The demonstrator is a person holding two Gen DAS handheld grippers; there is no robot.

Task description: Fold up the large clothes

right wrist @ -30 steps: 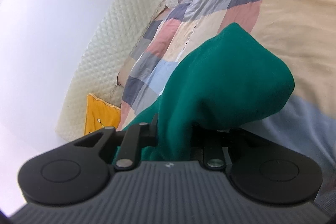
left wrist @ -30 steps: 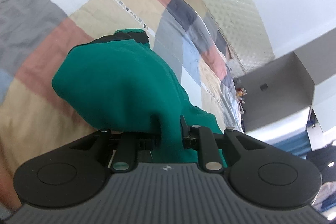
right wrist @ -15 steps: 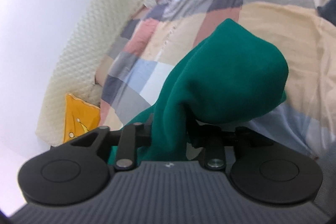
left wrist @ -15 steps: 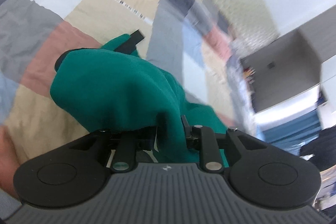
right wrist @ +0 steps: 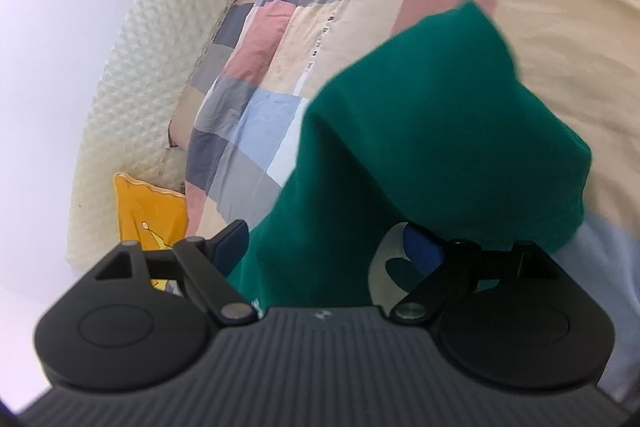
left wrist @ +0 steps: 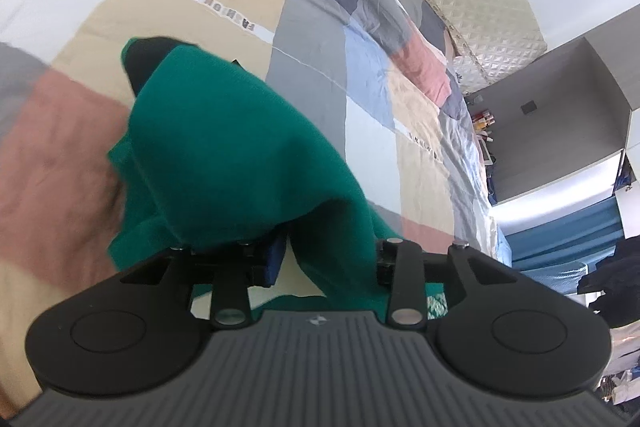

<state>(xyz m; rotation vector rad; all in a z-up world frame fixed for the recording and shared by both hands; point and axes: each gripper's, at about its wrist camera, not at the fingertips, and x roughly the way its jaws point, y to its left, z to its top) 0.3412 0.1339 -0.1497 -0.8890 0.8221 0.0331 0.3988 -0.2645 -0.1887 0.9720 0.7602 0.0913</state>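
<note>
Green garment (right wrist: 432, 147) between opening right hand-held gripper (right wrist: 328, 255) jaws

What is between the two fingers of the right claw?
A fold of the green garment hangs between the right claw's opening fingers, free of both pads, as the right wrist view shows.

"FASHION" on checked quilt (left wrist: 224, 11) strip (partly blurred)

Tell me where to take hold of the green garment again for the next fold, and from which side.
Grip the green garment at the bunched fold that hangs between the fingers, coming from above, the way each gripper points. Both the left gripper and the right gripper are opening around it, so that ridge is loose, raised off the patchwork quilt and probably thick enough to pinch.
</note>
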